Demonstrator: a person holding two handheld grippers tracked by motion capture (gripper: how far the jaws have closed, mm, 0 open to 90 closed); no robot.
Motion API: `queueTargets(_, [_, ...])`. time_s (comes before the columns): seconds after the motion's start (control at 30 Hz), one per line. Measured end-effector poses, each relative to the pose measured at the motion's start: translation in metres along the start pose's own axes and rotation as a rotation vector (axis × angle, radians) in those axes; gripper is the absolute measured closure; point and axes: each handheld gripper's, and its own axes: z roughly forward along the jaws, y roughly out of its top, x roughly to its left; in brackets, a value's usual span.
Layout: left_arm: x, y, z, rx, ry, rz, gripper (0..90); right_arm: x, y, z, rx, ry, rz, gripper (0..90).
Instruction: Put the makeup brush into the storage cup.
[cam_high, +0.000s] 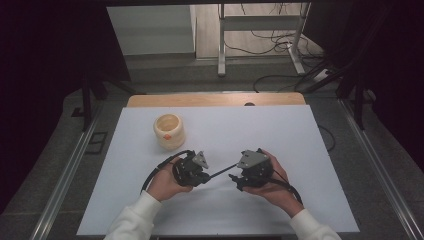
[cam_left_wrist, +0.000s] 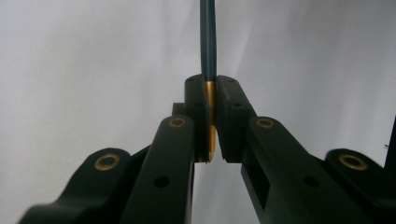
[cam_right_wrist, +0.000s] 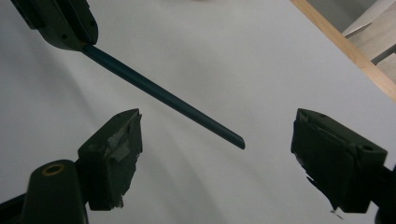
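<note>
Pen in left gripper

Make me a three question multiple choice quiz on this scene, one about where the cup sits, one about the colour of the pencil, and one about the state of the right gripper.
1. Where does the cream cup stand on the white table?
A. far left part
B. near right corner
C. between the grippers

2. What colour is the shaft of the pencil?
A. red
B. dark blue
C. white

3. How does the right gripper stand?
A. shut on the pencil
B. shut on nothing
C. open, with the pencil's free end between its jaws

Answers:
1 A, the high view shows it beyond and left of the left gripper.
2 B, both gripper views show a dark blue shaft.
3 C, its jaws stand wide apart, while the left gripper clamps the other end.
</note>
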Motion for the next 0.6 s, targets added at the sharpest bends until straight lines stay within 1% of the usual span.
queueTargets(0.13, [0.0,0.0,0.0,-0.001,0.002,0.005,84.6,0.001,0.001,0.003,0.013,0.001,-0.011,18.5])
queueTargets(0.23, [0.001,0.0,0.0,-0.004,0.0,0.007,84.6,0.003,0.002,0.007,0.023,-0.002,-0.035,19.7])
queueTargets(0.27, [0.001,0.0,0.001,-0.002,0.0,0.008,84.6,0.005,0.003,0.008,0.026,-0.003,-0.048,21.8])
queueTargets(0.3, [0.001,0.0,0.001,-0.002,0.0,0.008,84.6,0.005,0.003,0.008,0.026,-0.003,-0.048,21.8])
queueTargets(0.33, [0.0,0.001,0.001,-0.002,-0.001,0.007,84.6,0.006,0.004,0.01,0.03,0.002,-0.058,24.3])
queueTargets(0.37, [0.0,0.001,0.002,-0.003,-0.002,0.006,84.6,0.006,0.004,0.01,0.032,0.001,-0.067,24.5])
queueTargets(0.47, [0.0,0.001,0.002,0.0,-0.002,0.008,84.6,0.007,0.005,0.012,0.034,0.001,-0.072,26.0])
queueTargets(0.6, [-0.001,0.002,0.002,0.002,-0.003,0.011,84.6,0.009,0.006,0.015,0.043,0.001,-0.095,29.5])
